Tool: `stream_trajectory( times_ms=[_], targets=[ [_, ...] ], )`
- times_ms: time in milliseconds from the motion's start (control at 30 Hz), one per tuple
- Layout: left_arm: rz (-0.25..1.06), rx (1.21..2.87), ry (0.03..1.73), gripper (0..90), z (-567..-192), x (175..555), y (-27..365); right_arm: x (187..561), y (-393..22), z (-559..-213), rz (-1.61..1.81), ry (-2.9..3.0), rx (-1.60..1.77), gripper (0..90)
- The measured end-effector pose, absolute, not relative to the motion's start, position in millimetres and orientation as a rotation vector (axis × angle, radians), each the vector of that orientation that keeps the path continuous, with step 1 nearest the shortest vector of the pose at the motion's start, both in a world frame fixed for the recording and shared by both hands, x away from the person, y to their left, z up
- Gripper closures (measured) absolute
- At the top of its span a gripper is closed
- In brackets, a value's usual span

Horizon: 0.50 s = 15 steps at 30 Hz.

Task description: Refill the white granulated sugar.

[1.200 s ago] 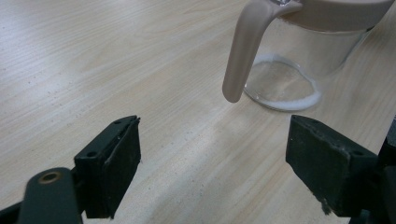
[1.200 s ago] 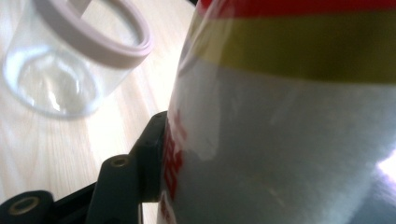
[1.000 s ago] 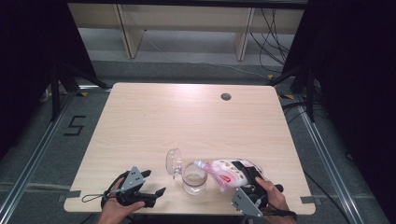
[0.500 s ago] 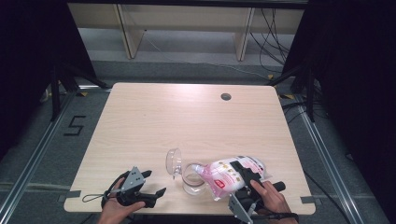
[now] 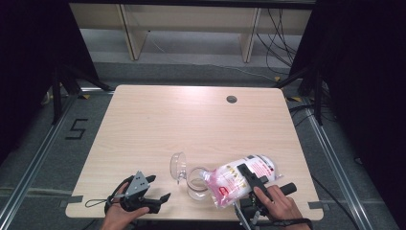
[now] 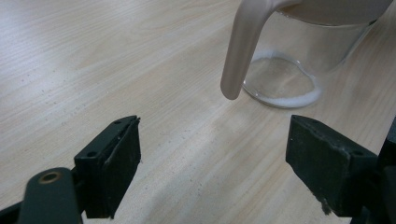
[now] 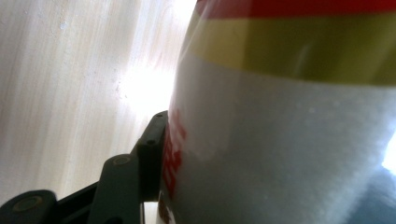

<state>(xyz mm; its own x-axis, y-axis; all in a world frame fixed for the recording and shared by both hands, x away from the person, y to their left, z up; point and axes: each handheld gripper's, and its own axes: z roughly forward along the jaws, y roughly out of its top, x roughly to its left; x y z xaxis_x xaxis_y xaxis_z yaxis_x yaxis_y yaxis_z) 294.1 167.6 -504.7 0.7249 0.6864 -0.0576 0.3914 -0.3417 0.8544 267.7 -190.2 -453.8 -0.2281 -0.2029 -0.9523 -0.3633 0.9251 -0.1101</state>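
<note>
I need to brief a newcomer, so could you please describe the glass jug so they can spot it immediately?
On the pale wooden table, look along the near edge, between the two hands. The glass jug stands there under the tilted bag's corner, the only clear container, with a curved handle and white powder at its bottom.

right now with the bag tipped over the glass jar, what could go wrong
The bag in the right gripper is tilted with its corner at the jar mouth, which looks narrow beside it, so the white grains could spill onto the table. The left gripper rests open, short of the jar's handle, so nothing steadies the jar; a nudge from the bag could shift or tip it.
</note>
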Motion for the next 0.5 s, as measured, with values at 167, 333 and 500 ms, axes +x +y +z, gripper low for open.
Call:
stream_trajectory(
  times_ms=[167, 333, 500],
  targets=[
    [0.385, 1.972, 0.823, 17.6, -505.2, 294.4, 167.2, 268.0, -187.6, -455.4, 0.142, 1.792, -0.451, 48.5],
    [0.414, 2.009, 0.799, 17.6, -504.3, 296.0, 169.6, 268.8, -184.5, -456.6, 0.104, 1.772, -0.502, 48.7],
    [0.414, 2.01, 0.795, 17.6, -504.3, 296.3, 169.8, 268.0, -183.5, -456.3, 0.054, 1.77, -0.508, 48.9]
  ],
)
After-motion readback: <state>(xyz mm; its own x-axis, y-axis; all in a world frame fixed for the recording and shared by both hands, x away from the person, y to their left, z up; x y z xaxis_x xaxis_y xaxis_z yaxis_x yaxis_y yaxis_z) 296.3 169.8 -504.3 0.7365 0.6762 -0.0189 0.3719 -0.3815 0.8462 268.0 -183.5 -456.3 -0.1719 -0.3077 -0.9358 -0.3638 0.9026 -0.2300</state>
